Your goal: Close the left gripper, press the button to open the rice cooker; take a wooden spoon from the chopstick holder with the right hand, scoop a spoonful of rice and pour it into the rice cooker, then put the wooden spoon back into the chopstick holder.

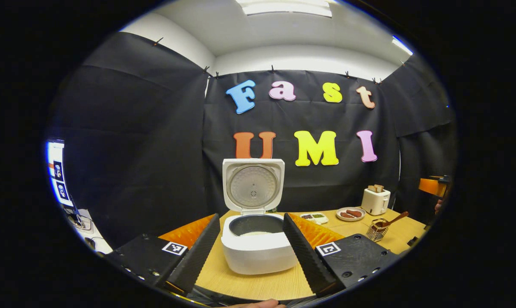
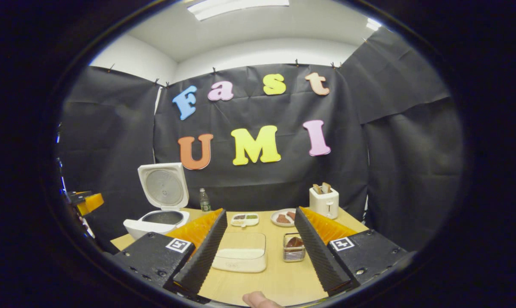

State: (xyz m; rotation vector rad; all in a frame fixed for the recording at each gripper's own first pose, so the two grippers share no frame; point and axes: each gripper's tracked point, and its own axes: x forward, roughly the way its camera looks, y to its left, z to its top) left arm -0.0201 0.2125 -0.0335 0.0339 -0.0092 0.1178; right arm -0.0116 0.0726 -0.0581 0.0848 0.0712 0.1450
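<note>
White rice cooker (image 1: 258, 244) stands far left on the surface (image 2: 279, 278), lid up, rice inside. Wooden spoon (image 1: 393, 220) rests in the chopstick holder (image 2: 294, 248), so the task looks finished. Left claw (image 1: 251, 252) and right claw (image 2: 258, 252) are wide, empty.

The rice cooker (image 1: 258, 248) is white, its lid (image 1: 253, 186) swung fully up and standing upright behind the body, the round metal inner plate facing forward. Its dark inner pot holds a pale layer of rice (image 1: 256, 233) at the bottom. Right of the cooker stands the wire chopstick holder (image 1: 376, 231) (a small mesh basket), with the wooden spoon (image 1: 391, 220) inside it, its handle leaning up and away from the cooker. The clear rice container (image 2: 240, 252), rectangular with white rice low inside, lies between the cooker (image 2: 157, 220) and the holder (image 2: 294, 248).
</note>
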